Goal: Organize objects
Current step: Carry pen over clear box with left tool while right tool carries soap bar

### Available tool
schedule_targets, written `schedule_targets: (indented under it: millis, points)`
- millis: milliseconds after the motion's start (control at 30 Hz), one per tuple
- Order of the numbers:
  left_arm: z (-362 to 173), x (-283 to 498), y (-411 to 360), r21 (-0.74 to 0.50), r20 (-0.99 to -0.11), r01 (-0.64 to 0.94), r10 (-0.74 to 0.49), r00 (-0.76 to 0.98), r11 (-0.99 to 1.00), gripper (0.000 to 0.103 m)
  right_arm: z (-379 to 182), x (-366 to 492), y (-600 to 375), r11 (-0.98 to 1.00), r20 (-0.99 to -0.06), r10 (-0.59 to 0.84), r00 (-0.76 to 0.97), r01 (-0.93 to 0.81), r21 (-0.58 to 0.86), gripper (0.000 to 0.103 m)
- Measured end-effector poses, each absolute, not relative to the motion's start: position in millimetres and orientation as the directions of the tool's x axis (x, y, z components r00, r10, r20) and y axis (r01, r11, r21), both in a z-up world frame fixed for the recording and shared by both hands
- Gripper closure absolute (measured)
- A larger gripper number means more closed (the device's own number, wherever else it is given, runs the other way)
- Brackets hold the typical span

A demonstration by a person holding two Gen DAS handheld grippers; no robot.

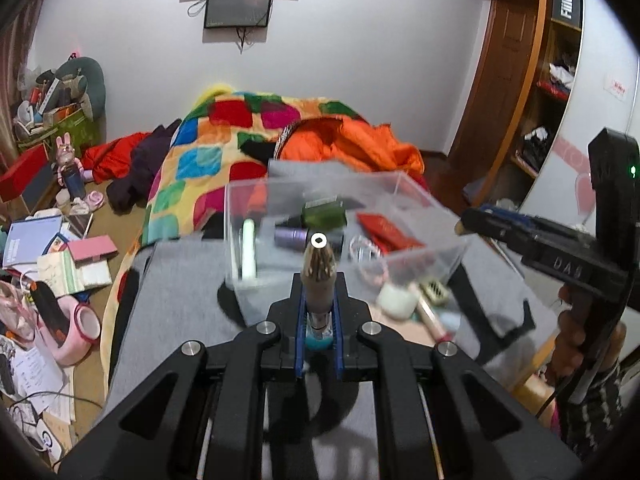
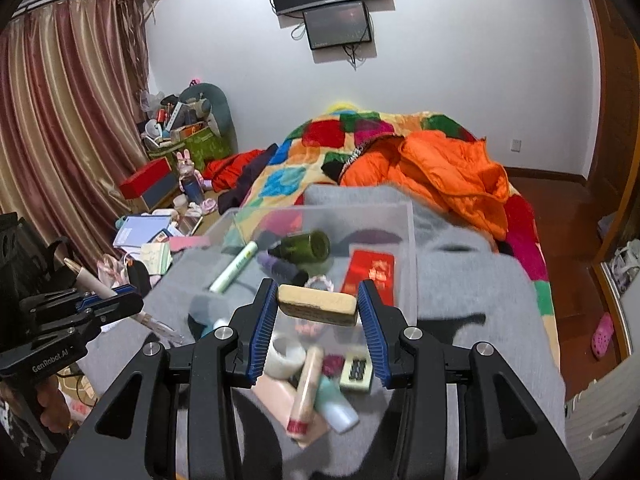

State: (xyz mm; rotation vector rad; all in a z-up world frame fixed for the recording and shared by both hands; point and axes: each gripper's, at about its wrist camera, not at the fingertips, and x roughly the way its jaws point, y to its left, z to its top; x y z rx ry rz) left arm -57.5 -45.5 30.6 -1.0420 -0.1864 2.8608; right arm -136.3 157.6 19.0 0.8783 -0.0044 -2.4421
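My left gripper [image 1: 319, 300] is shut on a slim brown tube with a gold tip [image 1: 318, 276], held just in front of a clear plastic box [image 1: 416, 216]. The same tube shows in the right wrist view [image 2: 90, 280] at far left. My right gripper [image 2: 318, 308] is shut on a beige rectangular block [image 2: 318, 304] above the box's near edge [image 2: 408, 240]. Inside the box lie a green bottle [image 2: 304, 246], a white-green tube [image 2: 234, 266], a purple item [image 2: 276, 266] and a red packet [image 2: 370, 272].
Loose items lie on the grey cloth [image 2: 480, 300] before the box: a white tape roll [image 2: 286, 354], a cream tube [image 2: 306, 392], a pale bottle [image 2: 338, 408], a small comb-like piece [image 2: 356, 372]. A bed with colourful quilt [image 2: 320, 152] stands behind; clutter covers the floor at left.
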Motion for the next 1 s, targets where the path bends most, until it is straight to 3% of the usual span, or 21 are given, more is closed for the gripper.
schedule_targets:
  millis: [433, 1000]
  points:
    - [63, -106, -45, -0.172, -0.574, -0.047, 0.138, -0.807, -0.984, 0.093, 28, -168, 139, -0.849, -0.572, -0.499, -0.651, 0.5, 0.172, 0.065]
    - [3, -159, -39, -0.261, -0.683, -0.07, 0.236, -0.691, -0.963, 0.093, -29, -194, 106, -0.841, -0.697, -0.453, -0.555, 0.527, 0.127, 0.064]
